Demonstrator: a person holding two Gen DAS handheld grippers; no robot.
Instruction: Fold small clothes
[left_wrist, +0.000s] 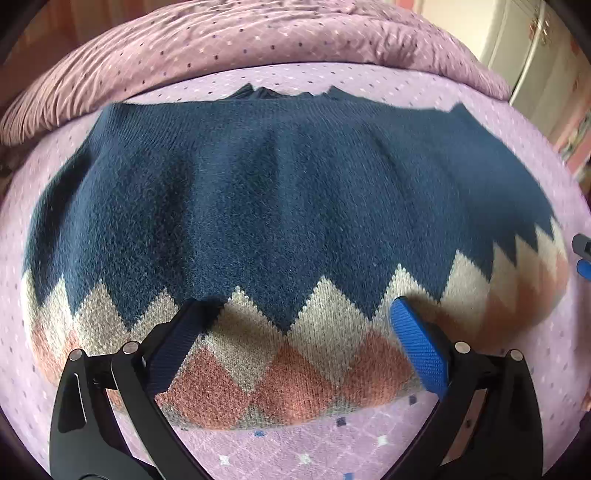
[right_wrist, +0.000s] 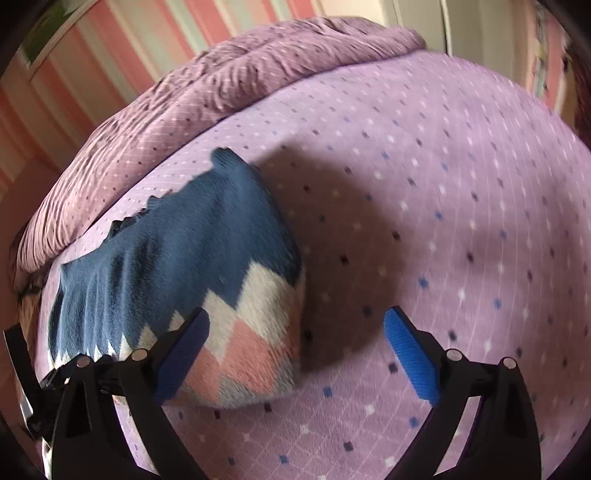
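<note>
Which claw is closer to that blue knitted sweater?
Left. The left claw hangs open right over the sweater, near its patterned edge. The right claw is open beside the sweater's corner, mostly over the bedsheet.

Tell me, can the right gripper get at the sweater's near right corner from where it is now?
Probably yes. The right gripper is open beside the sweater, whose patterned corner lies between its fingers toward the left one; only bare bedspread surrounds it, and the left gripper is open further along the hem.

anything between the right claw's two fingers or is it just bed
Mostly bare lilac bedsheet in the right wrist view; only the sweater's patterned corner pokes in beside the left finger of the right claw.
</note>
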